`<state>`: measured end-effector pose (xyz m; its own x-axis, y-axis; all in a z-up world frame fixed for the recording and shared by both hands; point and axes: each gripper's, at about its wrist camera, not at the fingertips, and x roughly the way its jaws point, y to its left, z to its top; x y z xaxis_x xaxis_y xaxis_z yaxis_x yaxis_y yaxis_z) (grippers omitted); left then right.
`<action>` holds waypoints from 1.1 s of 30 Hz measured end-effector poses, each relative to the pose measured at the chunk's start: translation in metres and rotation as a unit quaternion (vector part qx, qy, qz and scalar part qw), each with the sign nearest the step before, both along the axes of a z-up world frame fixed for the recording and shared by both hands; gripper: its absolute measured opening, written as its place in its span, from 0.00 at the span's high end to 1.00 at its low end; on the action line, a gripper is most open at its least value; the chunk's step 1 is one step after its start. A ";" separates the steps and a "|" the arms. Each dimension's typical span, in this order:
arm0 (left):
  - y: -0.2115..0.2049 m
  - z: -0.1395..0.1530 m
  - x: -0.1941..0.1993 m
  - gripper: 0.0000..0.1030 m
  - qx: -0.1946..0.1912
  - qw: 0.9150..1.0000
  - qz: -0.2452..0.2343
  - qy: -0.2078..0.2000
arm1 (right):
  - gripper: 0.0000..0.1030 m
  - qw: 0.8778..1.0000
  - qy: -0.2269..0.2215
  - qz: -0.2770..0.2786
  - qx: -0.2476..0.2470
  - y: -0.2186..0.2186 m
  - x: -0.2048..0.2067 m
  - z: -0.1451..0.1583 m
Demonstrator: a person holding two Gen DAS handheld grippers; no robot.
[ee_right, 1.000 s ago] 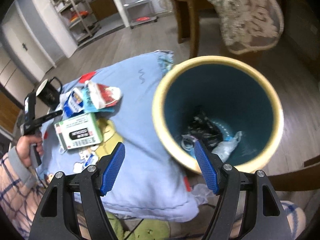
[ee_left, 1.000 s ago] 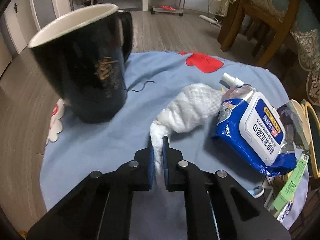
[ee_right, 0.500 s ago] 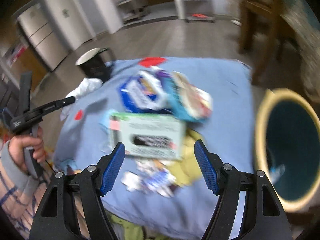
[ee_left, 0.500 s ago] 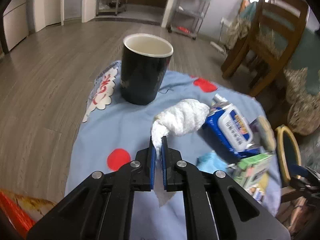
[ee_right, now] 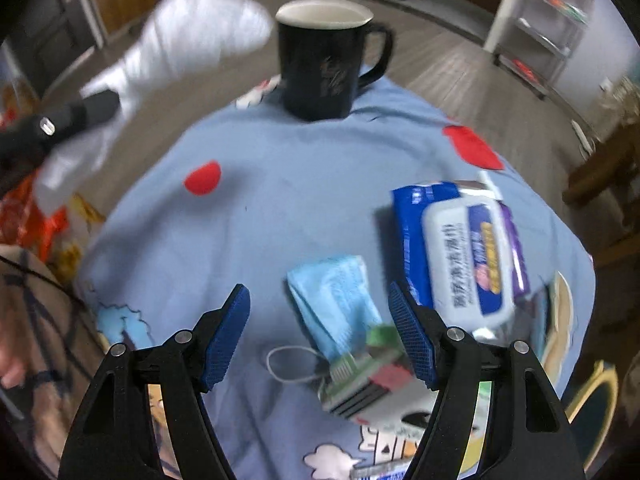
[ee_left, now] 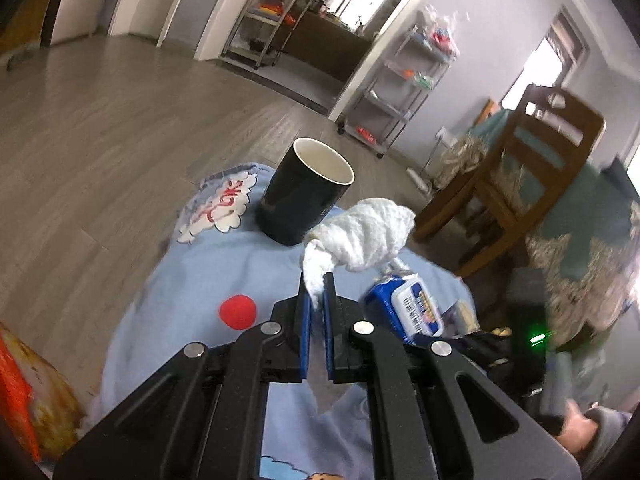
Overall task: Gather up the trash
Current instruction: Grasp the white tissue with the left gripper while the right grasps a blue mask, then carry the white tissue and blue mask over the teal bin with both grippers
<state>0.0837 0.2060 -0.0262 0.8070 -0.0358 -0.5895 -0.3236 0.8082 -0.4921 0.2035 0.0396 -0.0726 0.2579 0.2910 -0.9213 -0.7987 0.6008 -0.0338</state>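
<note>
Right now my left gripper (ee_left: 316,292) has its jaws clamped on one thin corner of the crumpled white tissue wad (ee_left: 362,236), which hangs in the air at the centre of the left view, above the blue-covered desk (ee_left: 192,280) and just in front of the black mug (ee_left: 304,196). My right gripper (ee_right: 320,336) hovers with jaws wide apart over the light-blue packet (ee_right: 336,300) low in its frame, beside the wet-wipes pack (ee_right: 464,252). The pinch is so slight, I judge, that a quick swing could tear the tissue free or knock the mug.
</note>
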 end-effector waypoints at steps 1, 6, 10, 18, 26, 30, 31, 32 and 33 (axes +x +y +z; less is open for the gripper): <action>0.001 -0.001 0.000 0.95 -0.003 1.000 0.002 0.002 | 0.31 1.000 -0.002 0.005 -0.010 0.003 0.000 -0.005; 0.001 -0.006 0.003 0.95 -0.008 1.000 -0.002 0.004 | 0.48 0.997 -0.006 0.023 -0.068 0.019 -0.001 -0.029; 0.002 -0.007 0.001 0.95 -0.012 1.000 0.001 0.002 | 0.78 0.997 -0.009 0.024 -0.067 0.018 0.000 -0.031; 0.000 -0.009 0.002 0.95 -0.012 1.000 0.001 0.004 | 0.85 0.996 0.011 -0.031 0.079 -0.007 0.011 0.031; -0.002 -0.009 0.002 0.95 -0.002 1.000 -0.002 0.007 | 0.85 0.978 0.008 -0.090 0.187 -0.046 0.032 0.089; -0.007 -0.008 0.005 0.95 0.010 1.000 -0.010 0.009 | 0.85 0.970 -0.003 -0.113 0.217 -0.083 0.034 0.109; -0.008 -0.008 0.006 0.95 0.012 1.000 -0.012 0.010 | 0.85 0.968 -0.006 -0.121 0.221 -0.093 0.035 0.113; -0.010 -0.007 0.006 0.95 0.016 1.000 -0.015 0.009 | 0.85 0.966 -0.008 -0.128 0.225 -0.105 0.033 0.116; -0.011 -0.007 0.006 0.95 0.018 1.000 -0.017 0.009 | 0.85 0.964 -0.010 -0.135 0.227 -0.114 0.034 0.117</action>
<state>0.0899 0.1951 -0.0333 0.7945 -0.0422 -0.6058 -0.3040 0.8359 -0.4570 0.2374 -0.0742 0.0445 0.3977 0.5827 -0.7087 -0.6126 0.7437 0.2677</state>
